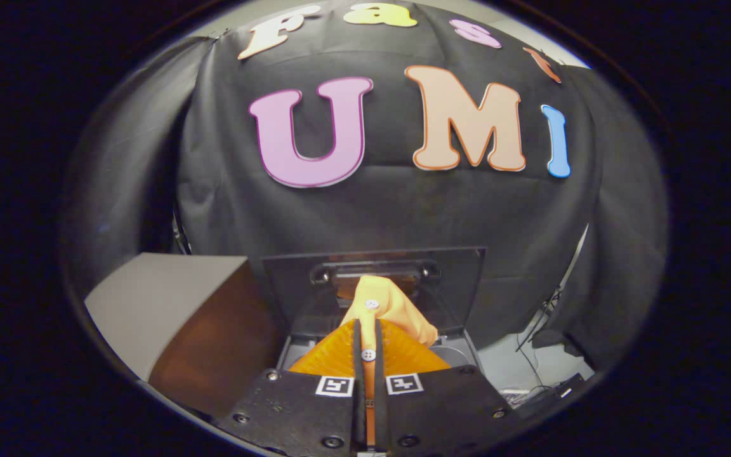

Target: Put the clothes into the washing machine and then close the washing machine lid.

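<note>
The gripper [368, 336] is seen closed down on an orange garment [391, 304], with only a narrow slit left between its 2 fingers. A strip of the cloth is pinched in that slit, and 1 white button [368, 355] of the garment is seen lying in the gap. The rest of the garment is bunched up just ahead of the fingertips, where a 2nd white button [372, 304] is shown on the raised fold, and a loose flap is draped toward the right. 2 square black-and-white markers [335, 385] are fixed on the gripper body, 1 on each side of the slit.

The garment is held over the open top of the washing machine [460, 349], whose pale rim is seen to either side of the fingers. Beyond the garment, the washing machine lid [454, 279] is stood upright and open, its dark panel facing the gripper, with a hinge or latch piece at its upper middle.

To the left of the machine, a brown box-like block with a pale top [169, 304] is placed just beside it. To the right, cables [533, 343] are trailed across a pale floor. Black cloth is hung behind everything.
</note>
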{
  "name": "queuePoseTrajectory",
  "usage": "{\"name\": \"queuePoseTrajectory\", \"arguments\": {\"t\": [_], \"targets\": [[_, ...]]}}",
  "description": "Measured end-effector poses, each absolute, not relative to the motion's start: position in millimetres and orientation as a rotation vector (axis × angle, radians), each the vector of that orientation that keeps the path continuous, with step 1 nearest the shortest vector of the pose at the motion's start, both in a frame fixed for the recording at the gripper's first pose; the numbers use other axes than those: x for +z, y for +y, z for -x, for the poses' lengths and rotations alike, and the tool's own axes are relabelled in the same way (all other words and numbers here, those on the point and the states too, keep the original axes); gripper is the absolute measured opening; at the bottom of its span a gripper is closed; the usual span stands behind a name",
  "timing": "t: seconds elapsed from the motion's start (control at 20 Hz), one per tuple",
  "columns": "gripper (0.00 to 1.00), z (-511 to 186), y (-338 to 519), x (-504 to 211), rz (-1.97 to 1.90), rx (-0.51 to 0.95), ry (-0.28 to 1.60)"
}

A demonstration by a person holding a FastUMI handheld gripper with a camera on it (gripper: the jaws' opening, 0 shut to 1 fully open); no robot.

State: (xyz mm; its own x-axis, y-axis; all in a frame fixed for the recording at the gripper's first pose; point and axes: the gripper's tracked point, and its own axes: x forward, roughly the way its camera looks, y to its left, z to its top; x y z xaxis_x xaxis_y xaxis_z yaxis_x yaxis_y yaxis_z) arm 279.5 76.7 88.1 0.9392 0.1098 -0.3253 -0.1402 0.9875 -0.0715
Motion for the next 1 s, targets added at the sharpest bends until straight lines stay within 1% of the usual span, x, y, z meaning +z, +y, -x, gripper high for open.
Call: {"name": "queuePoseTrajectory", "arguments": {"t": [0.3,0.45,0.7,0.8,1.0], "targets": [[0.06,-295,60,8,0.096,0.091,0.376],[0.06,-300,54,-21,0.104,0.07,0.405],[0.09,-307,49,-50,0.104,0.038,0.433],[0.12,-310,49,-55,0.113,0.028,0.436],[0.31,-317,52,-57,0.143,0.016,0.438]]}}
